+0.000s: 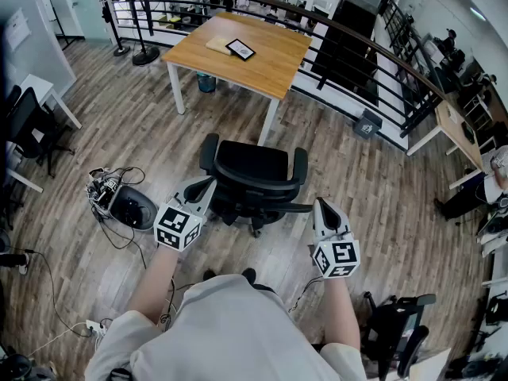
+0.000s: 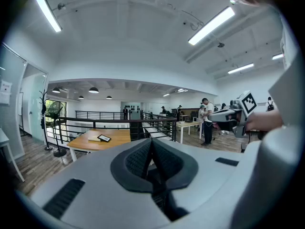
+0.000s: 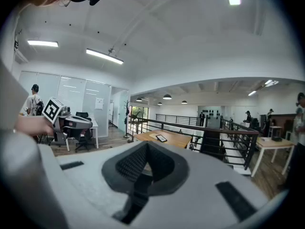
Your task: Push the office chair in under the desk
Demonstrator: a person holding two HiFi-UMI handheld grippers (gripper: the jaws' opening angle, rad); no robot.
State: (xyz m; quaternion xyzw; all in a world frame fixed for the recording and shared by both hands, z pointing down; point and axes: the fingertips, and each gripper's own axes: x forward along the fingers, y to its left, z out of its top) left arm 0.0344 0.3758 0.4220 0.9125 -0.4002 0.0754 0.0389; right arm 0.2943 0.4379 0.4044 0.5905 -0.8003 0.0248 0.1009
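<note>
A black office chair (image 1: 254, 177) stands on the wood floor in the head view, its back toward me and its seat facing the wooden desk (image 1: 246, 54) further off. The chair is out from under the desk, with a gap of floor between them. My left gripper (image 1: 209, 183) is shut and empty, its tip beside the chair back's left edge. My right gripper (image 1: 319, 203) is also shut and empty, just off the chair's right side. Whether either touches the chair I cannot tell. In both gripper views the desk (image 2: 95, 140) (image 3: 167, 138) shows ahead; the chair is hidden below.
A tablet (image 1: 240, 49) and a pad (image 1: 218, 44) lie on the desk, and a bin (image 1: 206, 82) stands under it. A black railing (image 1: 357, 54) runs behind. A device with cables (image 1: 127, 205) lies on the floor at left. Another black chair (image 1: 393, 320) stands at lower right.
</note>
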